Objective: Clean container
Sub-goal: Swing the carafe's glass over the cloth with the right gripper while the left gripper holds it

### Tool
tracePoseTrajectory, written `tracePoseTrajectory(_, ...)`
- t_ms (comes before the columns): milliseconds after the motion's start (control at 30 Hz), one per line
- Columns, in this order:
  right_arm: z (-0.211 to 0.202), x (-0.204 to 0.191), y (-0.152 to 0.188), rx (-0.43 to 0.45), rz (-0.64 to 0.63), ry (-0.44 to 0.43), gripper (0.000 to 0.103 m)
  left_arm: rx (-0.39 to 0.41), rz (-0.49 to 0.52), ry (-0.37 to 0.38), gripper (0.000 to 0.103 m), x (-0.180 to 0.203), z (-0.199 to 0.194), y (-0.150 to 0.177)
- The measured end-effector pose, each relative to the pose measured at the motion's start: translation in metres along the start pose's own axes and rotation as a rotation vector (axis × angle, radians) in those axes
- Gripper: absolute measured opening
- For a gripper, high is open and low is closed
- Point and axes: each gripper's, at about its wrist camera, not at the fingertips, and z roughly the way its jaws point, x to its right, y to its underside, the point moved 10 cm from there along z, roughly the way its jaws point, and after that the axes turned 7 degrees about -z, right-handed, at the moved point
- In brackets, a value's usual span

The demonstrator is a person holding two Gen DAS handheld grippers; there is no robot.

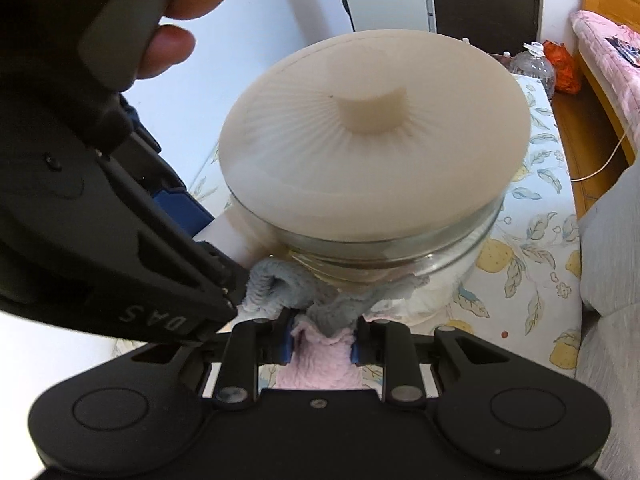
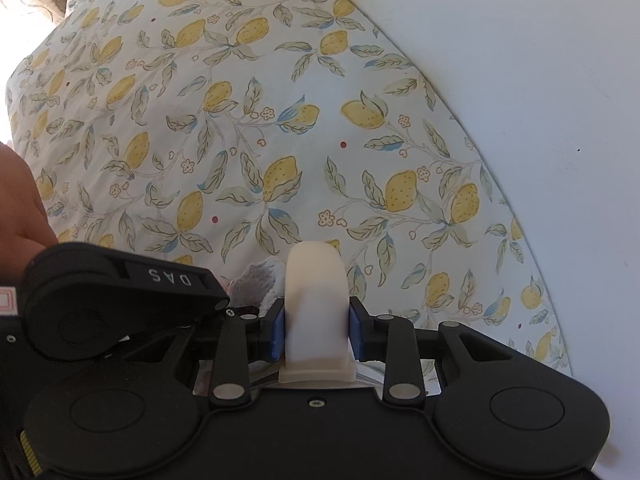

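We see our left claw [image 1: 322, 334] clamping a pink-and-grey cloth [image 1: 320, 312] against the glass jar [image 1: 400, 256]; our right claw [image 2: 316, 330] grips a cream handle [image 2: 314, 304] above the lemon-print tabletop [image 2: 240, 120].

The container [image 1: 400, 256] is clear glass, topped by a cream, translucent lid [image 1: 372, 140] with fine lines fanning out from its knob. The cloth [image 1: 320, 332] at it is pale pink on one face and grey-blue on the other. Both the left gripper [image 1: 322, 344] and the right gripper [image 2: 316, 332] are black with blue pads. The tab [image 2: 314, 304] between the right jaws is cream. The tablecloth [image 2: 240, 100] is white, printed with yellow lemons, grey-green leaves, small flowers and red dots.
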Motion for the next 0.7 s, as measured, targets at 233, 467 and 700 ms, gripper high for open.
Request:
tracePoseTrajectory(233,0.000,-0.001,0.001,-0.004,-0.001,-0.006,0.036,-0.003,0.007,-0.012,0.024,0.001,0.010,0.001)
tracePoseTrajectory(467,0.001,-0.001,0.002,-0.009,-0.002,-0.008,0.036,-0.002,0.013,-0.040,0.024,0.003,0.020,0.005)
tracePoseTrajectory(700,0.001,-0.001,0.003,-0.010,0.004,-0.005,0.036,-0.004,0.014,-0.083,0.023,0.010,0.036,0.011)
